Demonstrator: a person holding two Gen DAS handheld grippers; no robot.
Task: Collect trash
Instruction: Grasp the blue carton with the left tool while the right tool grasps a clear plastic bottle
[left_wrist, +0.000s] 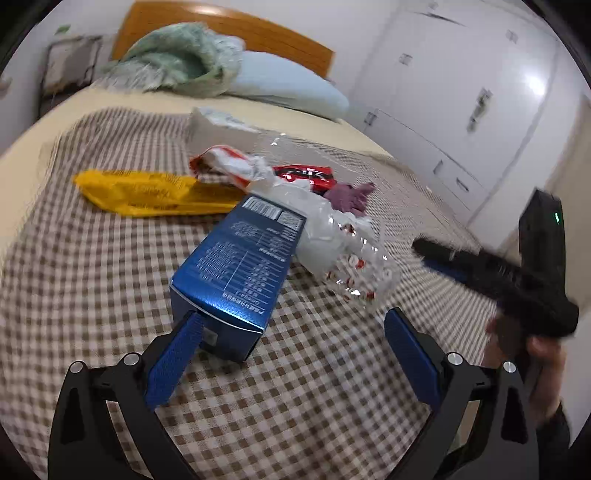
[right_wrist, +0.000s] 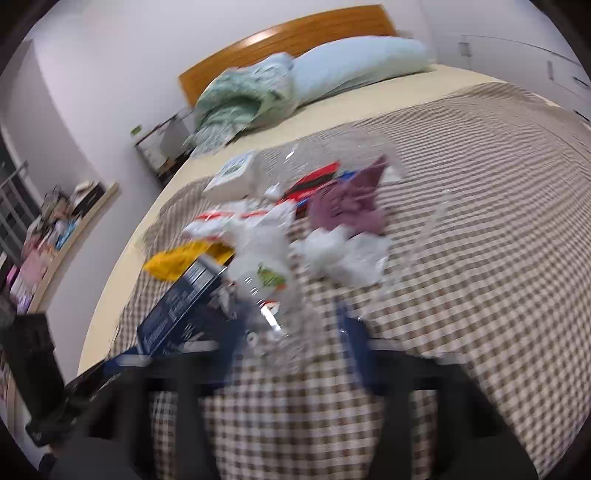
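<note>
Blue box (left_wrist: 236, 266), centre of the left-wrist view: white printed lines, a ruled table and a barcode at its far end, all upside down and too small to read. Yellow packet (left_wrist: 155, 192), upper left: darker print, blurred. Red packet (left_wrist: 306, 175), centre: white marks, possibly lettering. Nothing is readable in the right-wrist view.

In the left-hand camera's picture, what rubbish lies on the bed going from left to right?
Yellow wrapper → blue box → clear plastic bag. The red pack and purple scrap lie farther back, overlapping the bag's place in the order, so I leave them out.
</note>
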